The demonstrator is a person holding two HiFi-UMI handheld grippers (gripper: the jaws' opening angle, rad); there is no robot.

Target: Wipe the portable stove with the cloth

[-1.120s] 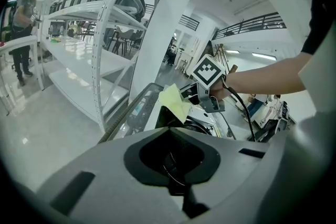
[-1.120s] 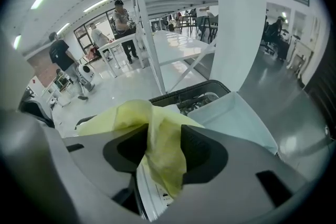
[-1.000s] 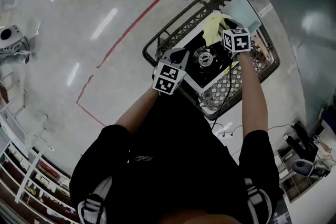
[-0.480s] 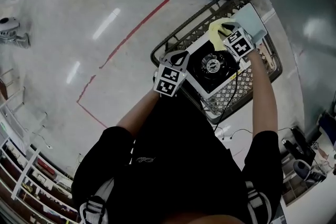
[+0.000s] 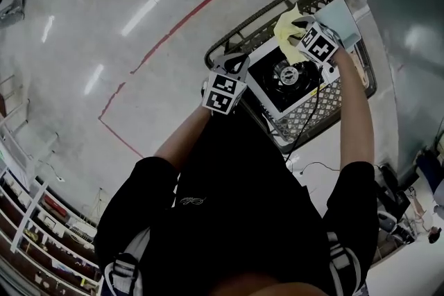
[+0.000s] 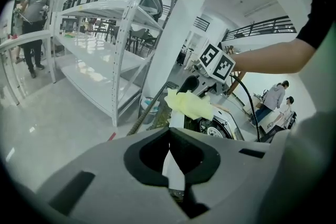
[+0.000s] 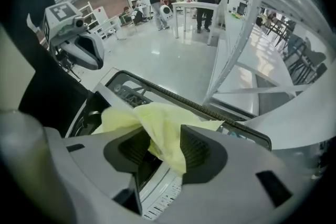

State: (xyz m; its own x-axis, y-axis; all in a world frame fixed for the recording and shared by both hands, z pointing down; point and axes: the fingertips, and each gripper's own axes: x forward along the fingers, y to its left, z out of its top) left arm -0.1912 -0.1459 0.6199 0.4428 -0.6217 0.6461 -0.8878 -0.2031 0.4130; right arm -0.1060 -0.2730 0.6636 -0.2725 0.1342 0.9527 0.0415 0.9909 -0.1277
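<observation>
The right gripper (image 7: 164,140) grasped the yellow cloth (image 5: 285,31), its jaws having just widened, above the portable stove's (image 5: 272,90) far corner inside the wire basket (image 5: 313,120). The clenched left gripper (image 5: 234,64) covered the stove's near-left corner; its panel print was unreadable

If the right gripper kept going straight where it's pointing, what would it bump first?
Probably the portable stove, just below. The right gripper points steeply down; its jaws, just opening, hold the yellow cloth, so that touches first.
</observation>
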